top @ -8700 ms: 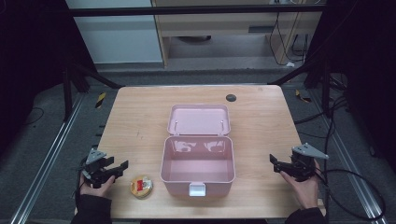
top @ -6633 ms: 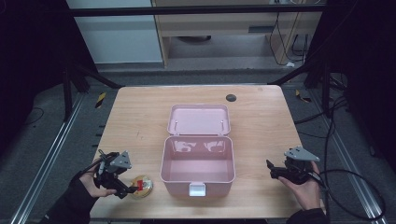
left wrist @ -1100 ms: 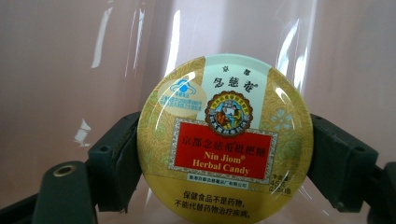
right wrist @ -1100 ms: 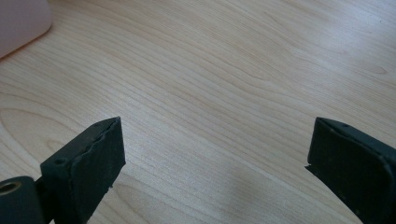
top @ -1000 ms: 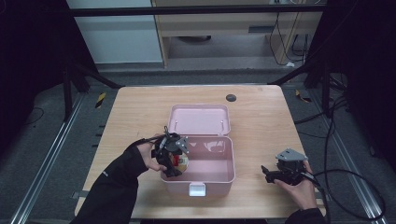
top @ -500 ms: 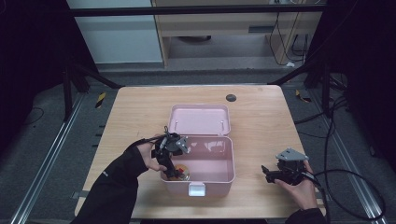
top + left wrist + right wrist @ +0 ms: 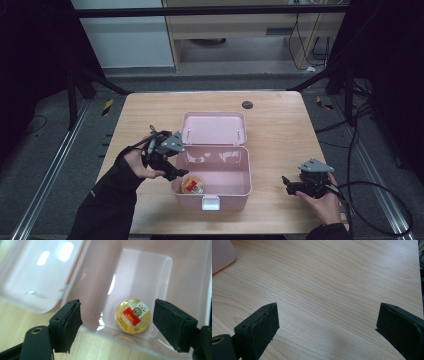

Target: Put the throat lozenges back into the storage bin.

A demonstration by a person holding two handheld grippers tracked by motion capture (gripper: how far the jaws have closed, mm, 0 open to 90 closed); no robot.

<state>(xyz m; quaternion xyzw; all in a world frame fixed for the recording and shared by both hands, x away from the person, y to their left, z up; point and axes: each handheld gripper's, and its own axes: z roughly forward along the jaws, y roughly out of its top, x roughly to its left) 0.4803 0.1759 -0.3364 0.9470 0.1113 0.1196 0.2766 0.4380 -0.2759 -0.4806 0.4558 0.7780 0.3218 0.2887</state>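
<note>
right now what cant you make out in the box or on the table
- Round tin in the pink box: label print too small and blurred in the left gripper view; box's near wall hides part of it in the high view.
- Dark round thing at the table's far edge: too small in the high view.
- Left gripper fingertips: blurred against the box rim there.

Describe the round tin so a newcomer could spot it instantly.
Start at the wooden table and find the open pink box at its middle. The tin lies flat in the box's front-left corner: a small gold disc with a red label, the sole item inside.
</note>
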